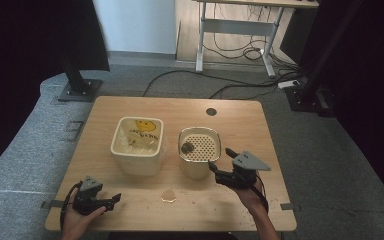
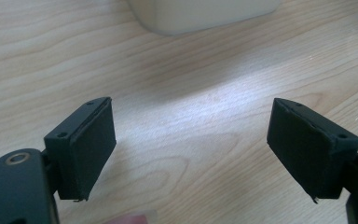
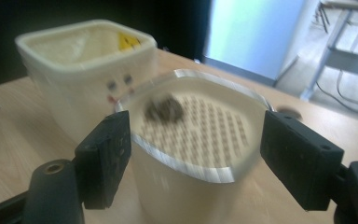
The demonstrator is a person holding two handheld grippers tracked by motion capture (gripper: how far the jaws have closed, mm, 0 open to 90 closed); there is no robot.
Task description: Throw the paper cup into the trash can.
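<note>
Cream strainer tub point(image 1: 199, 150) stands right of the bin point(image 1: 137, 144) on the bench point(image 1: 130, 107); your right gripper point(image 1: 222, 161) spreads its jaws wide around its rim, ready to grip. Your left gripper point(image 1: 114, 199) rests wide, empty.

Left tool point(image 1: 114, 199): gripped in the left hand point(image 1: 77, 216), lying low, jaws spread wide, nothing between them. Right tool point(image 1: 222, 159): carried by the right hand point(image 1: 250, 192), jaws parted, pads pressing nothing.
</note>
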